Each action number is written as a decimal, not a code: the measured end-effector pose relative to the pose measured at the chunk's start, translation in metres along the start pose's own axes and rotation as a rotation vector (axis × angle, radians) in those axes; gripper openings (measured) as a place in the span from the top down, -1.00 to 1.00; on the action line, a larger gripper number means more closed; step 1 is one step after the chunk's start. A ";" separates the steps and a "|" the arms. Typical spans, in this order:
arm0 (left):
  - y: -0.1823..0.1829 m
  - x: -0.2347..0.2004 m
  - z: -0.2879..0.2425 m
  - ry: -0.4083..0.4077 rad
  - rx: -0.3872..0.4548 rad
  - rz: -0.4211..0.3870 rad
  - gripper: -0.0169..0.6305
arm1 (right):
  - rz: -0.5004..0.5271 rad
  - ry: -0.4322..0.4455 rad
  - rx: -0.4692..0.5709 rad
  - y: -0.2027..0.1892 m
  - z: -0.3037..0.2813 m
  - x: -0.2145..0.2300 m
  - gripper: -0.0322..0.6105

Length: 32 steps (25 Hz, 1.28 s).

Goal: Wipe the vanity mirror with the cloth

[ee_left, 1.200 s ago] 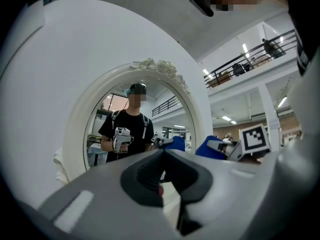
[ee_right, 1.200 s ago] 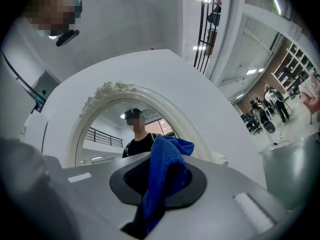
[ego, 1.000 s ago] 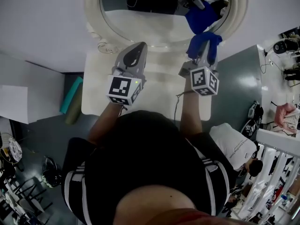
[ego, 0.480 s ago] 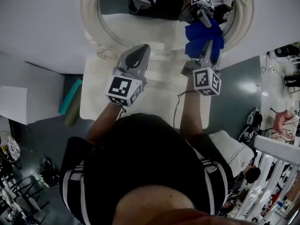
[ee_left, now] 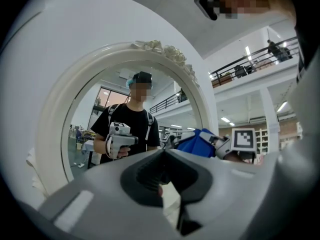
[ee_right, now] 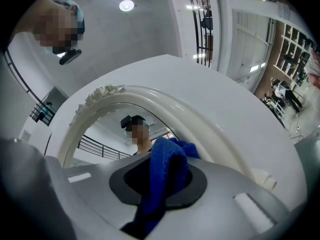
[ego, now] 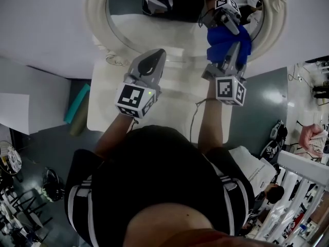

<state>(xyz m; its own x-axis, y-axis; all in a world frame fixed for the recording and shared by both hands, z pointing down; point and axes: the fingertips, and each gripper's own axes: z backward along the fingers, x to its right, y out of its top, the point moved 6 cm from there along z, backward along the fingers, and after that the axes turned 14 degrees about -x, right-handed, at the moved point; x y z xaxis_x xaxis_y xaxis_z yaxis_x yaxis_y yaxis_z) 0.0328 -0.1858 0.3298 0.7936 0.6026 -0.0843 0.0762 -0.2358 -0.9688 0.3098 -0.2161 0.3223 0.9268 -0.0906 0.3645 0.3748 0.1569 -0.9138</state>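
The oval vanity mirror in its white ornate frame stands at the back of a white vanity top. My right gripper is shut on a blue cloth, which meets its own reflection at the glass's lower right. In the right gripper view the cloth bunches out between the jaws of that gripper, just below the frame. My left gripper hovers over the vanity top near the frame's bottom, shut and holding nothing. The left gripper view looks past the left gripper at the mirror and the cloth.
On the dark floor to the left of the vanity lie a teal roll and a white board. A person in a white shirt is at the right. A cable hangs below the right gripper. White railings are at the lower right.
My right gripper has carried the blue cloth forward and a little right, from just below the frame up to the glass. The left gripper has barely moved.
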 end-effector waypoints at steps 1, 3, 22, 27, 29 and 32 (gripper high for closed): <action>0.000 -0.002 -0.001 0.001 0.000 0.003 0.92 | 0.002 0.001 -0.002 0.000 -0.001 -0.001 0.77; 0.000 -0.005 -0.002 0.004 0.002 0.009 0.92 | 0.009 0.004 -0.004 0.001 -0.002 -0.003 0.77; -0.017 -0.023 0.020 0.035 0.030 0.022 0.92 | 0.082 0.106 0.084 0.052 -0.006 -0.042 0.77; 0.000 -0.026 0.026 0.036 0.027 0.026 0.92 | 0.093 0.137 0.113 0.085 -0.019 -0.066 0.77; -0.003 -0.031 0.031 0.037 0.026 0.028 0.92 | 0.100 0.147 0.121 0.088 -0.021 -0.077 0.77; -0.005 -0.036 0.035 0.040 0.025 0.029 0.92 | 0.110 0.163 0.127 0.094 -0.024 -0.089 0.77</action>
<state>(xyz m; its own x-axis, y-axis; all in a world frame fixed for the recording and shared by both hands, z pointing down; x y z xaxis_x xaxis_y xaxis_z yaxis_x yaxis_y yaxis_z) -0.0173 -0.1794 0.3293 0.8188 0.5646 -0.1036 0.0379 -0.2333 -0.9717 0.2619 -0.2172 0.1991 0.9496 -0.2225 0.2207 0.2816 0.2962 -0.9127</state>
